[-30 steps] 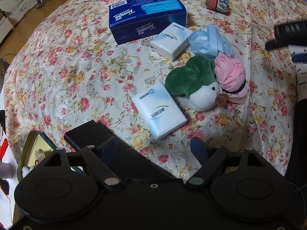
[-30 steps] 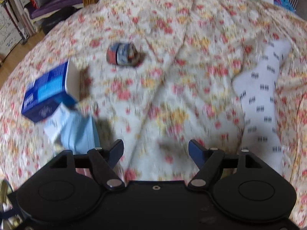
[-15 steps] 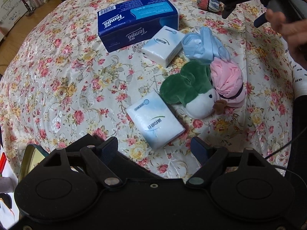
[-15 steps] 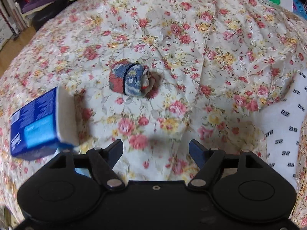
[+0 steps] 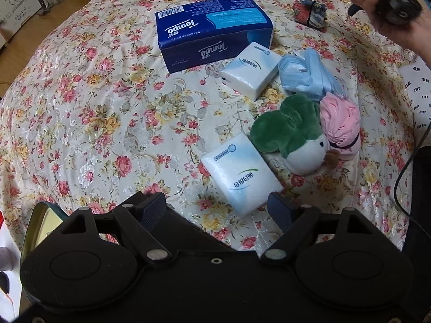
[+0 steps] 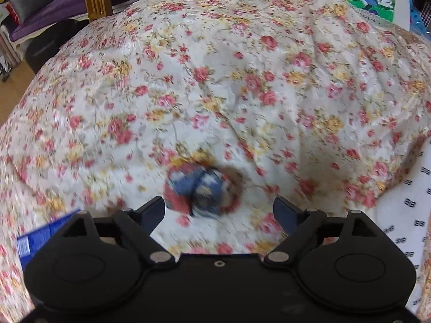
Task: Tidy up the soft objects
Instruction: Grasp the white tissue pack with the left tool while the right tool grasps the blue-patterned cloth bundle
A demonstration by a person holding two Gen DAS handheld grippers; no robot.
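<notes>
Fingers of my right gripper [image 6: 218,210] spread, low-centre frame, around what seems a blurred sock bundle [image 6: 199,192]; left gripper [image 5: 216,210] likewise spread, empty.

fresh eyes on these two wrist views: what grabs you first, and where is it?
The dark blue Tempo tissue box stands out against the floral bedspread, at the far end of a cluster with two white tissue packs, a green-and-white plush toy and a pink cloth bundle. In the right wrist view, the open right gripper hovers just short of a blurred red-and-blue rolled fabric bundle, lying apart from the cluster.
</notes>
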